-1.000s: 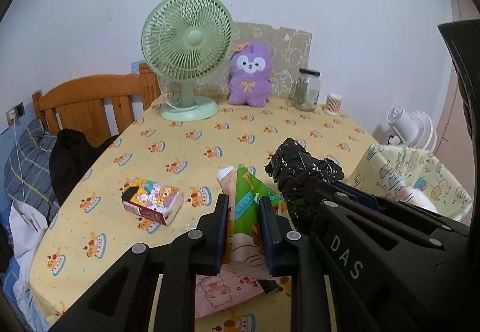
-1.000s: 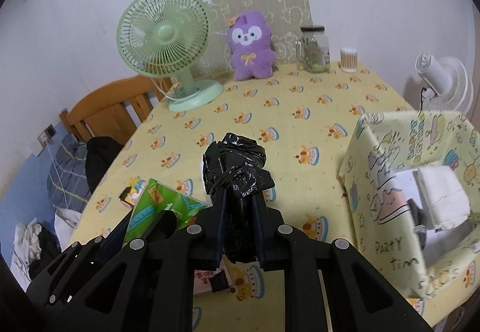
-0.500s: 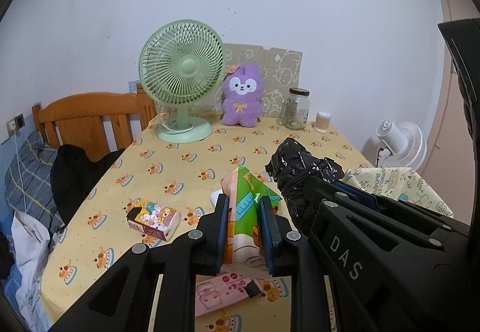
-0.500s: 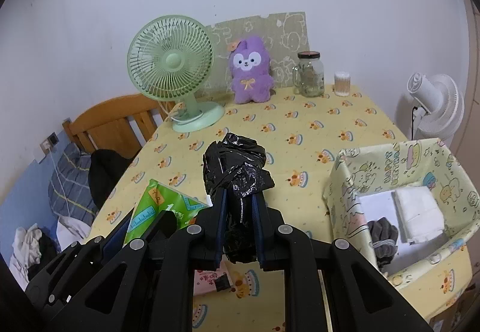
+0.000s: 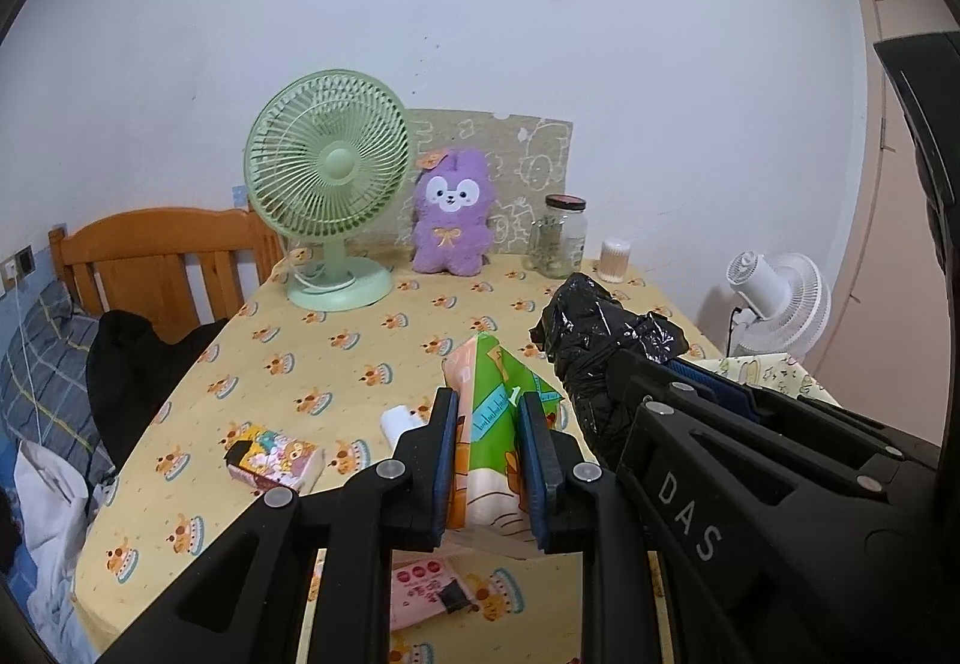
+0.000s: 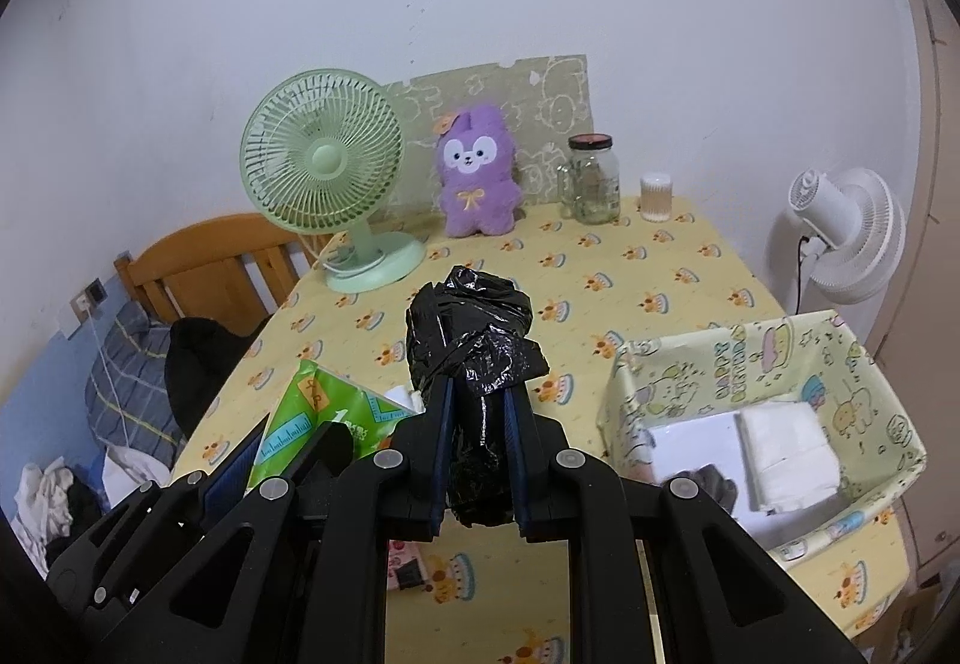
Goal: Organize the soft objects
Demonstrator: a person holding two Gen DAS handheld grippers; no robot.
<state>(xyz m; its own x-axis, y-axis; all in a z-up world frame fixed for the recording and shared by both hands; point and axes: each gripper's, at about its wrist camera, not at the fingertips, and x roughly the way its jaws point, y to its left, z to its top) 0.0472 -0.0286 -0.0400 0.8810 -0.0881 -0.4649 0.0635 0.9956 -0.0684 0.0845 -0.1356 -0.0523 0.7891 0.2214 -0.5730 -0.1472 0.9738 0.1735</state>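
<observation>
Behind left claw (image 5: 489,412): pink packet (image 5: 423,592) half-hidden.

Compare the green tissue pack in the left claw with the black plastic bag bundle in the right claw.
The green tissue pack is brightly printed in green and orange; the black plastic bag bundle is plain glossy black. The tissue pack has flat faces and a pointed corner; the bag bundle is a crumpled, wrinkled wad. The tissue pack sits in the left claw, the bundle in the right claw. Both are soft, pinched between shut fingers and held above the table.
</observation>
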